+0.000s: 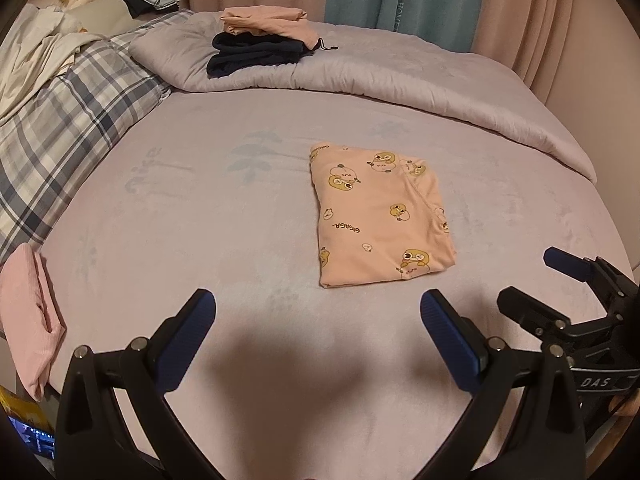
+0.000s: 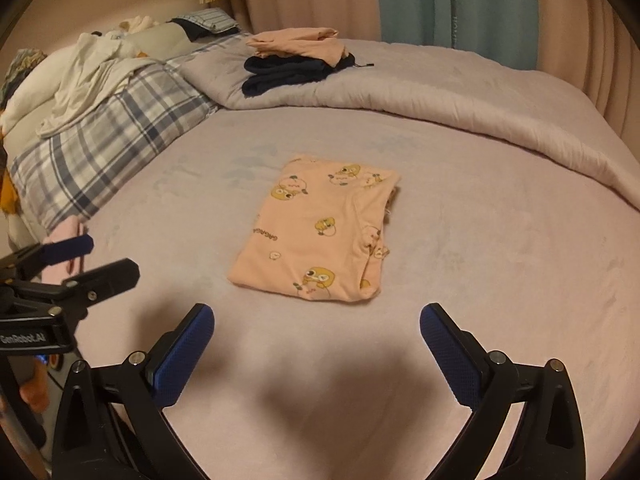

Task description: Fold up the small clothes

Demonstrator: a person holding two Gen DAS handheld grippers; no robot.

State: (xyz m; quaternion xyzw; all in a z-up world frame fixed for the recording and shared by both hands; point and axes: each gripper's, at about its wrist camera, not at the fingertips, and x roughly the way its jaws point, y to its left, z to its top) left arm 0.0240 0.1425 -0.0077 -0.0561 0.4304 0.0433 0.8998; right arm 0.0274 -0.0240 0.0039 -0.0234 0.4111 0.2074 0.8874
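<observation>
Left wrist view: left gripper [image 1: 318, 320] spread wide, holding nothing, hovering over the bed [image 1: 200, 208]. Ahead and slightly right, a peach printed garment [image 1: 376, 216] lying flat as a neat rectangle, apparently folded. Right gripper [image 1: 532, 280] just off to the right, fingers apart. Likely next: pinch both near corners together, lift level, keep layers from sliding. Far ahead, a stack of folded clothes [image 1: 260, 44] on the duvet; a pink cloth [image 1: 28, 312] cut off at left.

Right wrist view: right gripper [image 2: 316, 320] likewise open and empty, garment [image 2: 316, 232] ahead, slightly left. Garment's right edge bunched; layer count underneath hidden.
</observation>
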